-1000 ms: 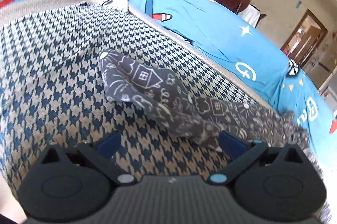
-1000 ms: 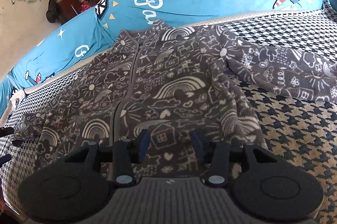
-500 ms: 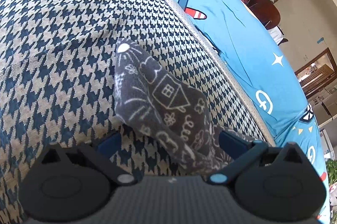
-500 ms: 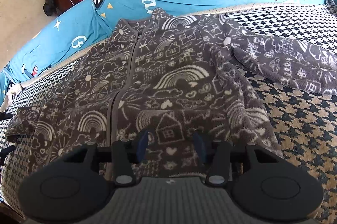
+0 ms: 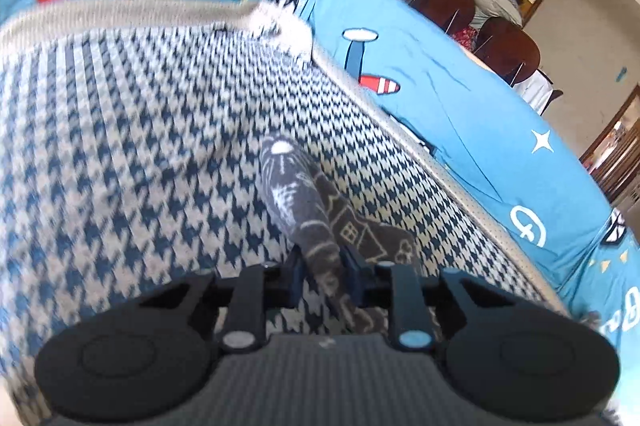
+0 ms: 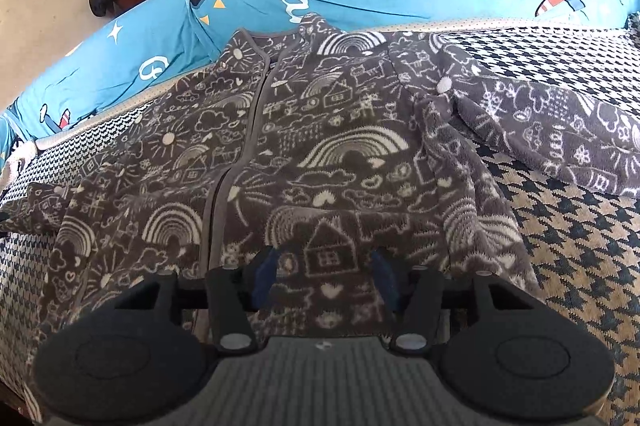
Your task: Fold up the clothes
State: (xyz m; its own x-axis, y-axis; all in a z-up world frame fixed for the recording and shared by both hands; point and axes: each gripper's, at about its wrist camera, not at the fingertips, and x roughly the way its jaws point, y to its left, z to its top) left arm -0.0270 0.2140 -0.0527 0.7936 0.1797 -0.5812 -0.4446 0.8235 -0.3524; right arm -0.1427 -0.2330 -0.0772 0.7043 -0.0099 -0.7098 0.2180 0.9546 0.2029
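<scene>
**Left gripper pinching a sleeve, right gripper open over the jacket**

Left gripper (image 5: pixel 322 266): snapped shut just now, blue pads squeezing the end of the grey sleeve (image 5: pixel 308 209). Sleeve bunched into a thin ridge between the pads, cuff tip sticking out past them over the checked blanket (image 5: pixel 120 145). Picture a bit blurry here. Behind the blanket, a bright blue cover (image 5: pixel 460 113) with a plane and a star on it. Further back, brown chairs (image 5: pixel 504 53) with coats piled on top.

Right gripper (image 6: pixel 324 276): about half open, jaws a little wider than a moment ago, nothing squeezed. Low over the bottom edge of the grey jacket (image 6: pixel 320 153), a small house drawing showing in the gap between the pads. Cannot tell if the pads touch the cloth. Jacket spread flat, front side up, zip line down the middle, rainbows and suns and clouds drawn all over. One sleeve far out at the left edge, the other sleeve (image 6: pixel 560 137) stretched out to the right across the blanket. Collar up against the blue cover.
</scene>
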